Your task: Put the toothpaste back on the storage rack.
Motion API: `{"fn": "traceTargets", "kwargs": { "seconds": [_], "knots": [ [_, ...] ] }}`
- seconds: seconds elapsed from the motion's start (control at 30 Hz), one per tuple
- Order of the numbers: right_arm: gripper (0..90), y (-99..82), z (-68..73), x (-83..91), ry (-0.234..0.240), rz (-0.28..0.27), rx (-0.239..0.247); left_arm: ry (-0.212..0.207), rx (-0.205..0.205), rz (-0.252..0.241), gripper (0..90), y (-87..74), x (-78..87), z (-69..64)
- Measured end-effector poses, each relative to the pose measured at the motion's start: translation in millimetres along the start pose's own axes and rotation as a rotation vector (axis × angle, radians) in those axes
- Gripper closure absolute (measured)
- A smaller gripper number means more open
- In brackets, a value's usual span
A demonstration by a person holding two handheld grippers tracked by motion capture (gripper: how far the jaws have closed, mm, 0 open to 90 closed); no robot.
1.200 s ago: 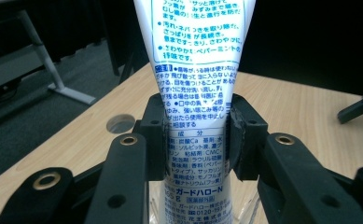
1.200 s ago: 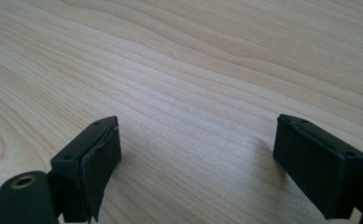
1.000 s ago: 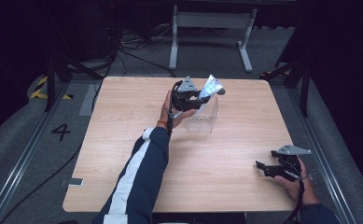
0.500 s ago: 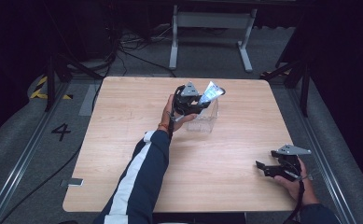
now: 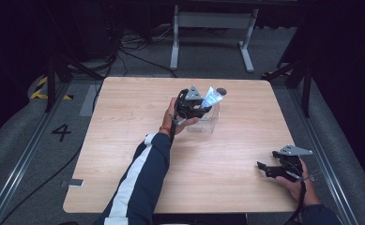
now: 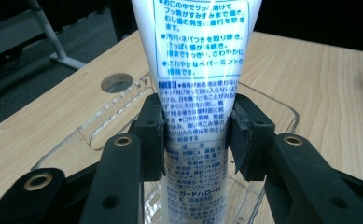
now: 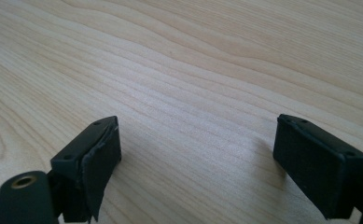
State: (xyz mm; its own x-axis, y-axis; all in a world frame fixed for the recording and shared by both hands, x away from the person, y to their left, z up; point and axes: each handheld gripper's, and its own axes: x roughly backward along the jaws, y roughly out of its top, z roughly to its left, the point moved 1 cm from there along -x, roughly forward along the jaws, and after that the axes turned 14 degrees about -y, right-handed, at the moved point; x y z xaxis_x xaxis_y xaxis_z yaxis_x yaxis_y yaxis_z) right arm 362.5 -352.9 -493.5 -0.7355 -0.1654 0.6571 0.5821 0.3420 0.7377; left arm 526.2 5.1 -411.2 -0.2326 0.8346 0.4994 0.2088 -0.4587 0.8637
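The left gripper's (image 6: 195, 135) pads (image 6: 152, 135) pinch a white toothpaste tube (image 6: 195, 70) from both sides; its jaws have just been opening slightly. The tube stands in the clear plastic box (image 5: 207, 123) at upper centre of the high view, so placing seems almost finished and only release remains. The right gripper (image 7: 198, 158) rests spread and empty at lower right, forearm low.

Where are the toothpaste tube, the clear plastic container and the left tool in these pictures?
toothpaste tube (image 6: 195, 65): left gripper view, on its printed white body.
clear plastic container (image 6: 282, 109): left gripper view, on its far right rim.
left tool (image 6: 195, 135): left gripper view, midway between its two pads, which press on the tube.
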Motion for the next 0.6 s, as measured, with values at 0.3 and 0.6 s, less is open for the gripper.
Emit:
{"fn": "traceTargets", "kwargs": {
  "seconds": [0.3, 0.6],
  "knots": [
    [15.3, 0.0, 0.0, 0.0, -0.001, 0.0, 0.0, 0.011, -0.035, 0.106, 58.5, -5.3, -8.1, -5.9],
    [15.3, 0.1, 0.0, 0.0, -0.001, 0.001, 0.0, -0.007, -0.016, 0.098, 52.7, -7.1, -7.2, -7.0]
  ]
}}
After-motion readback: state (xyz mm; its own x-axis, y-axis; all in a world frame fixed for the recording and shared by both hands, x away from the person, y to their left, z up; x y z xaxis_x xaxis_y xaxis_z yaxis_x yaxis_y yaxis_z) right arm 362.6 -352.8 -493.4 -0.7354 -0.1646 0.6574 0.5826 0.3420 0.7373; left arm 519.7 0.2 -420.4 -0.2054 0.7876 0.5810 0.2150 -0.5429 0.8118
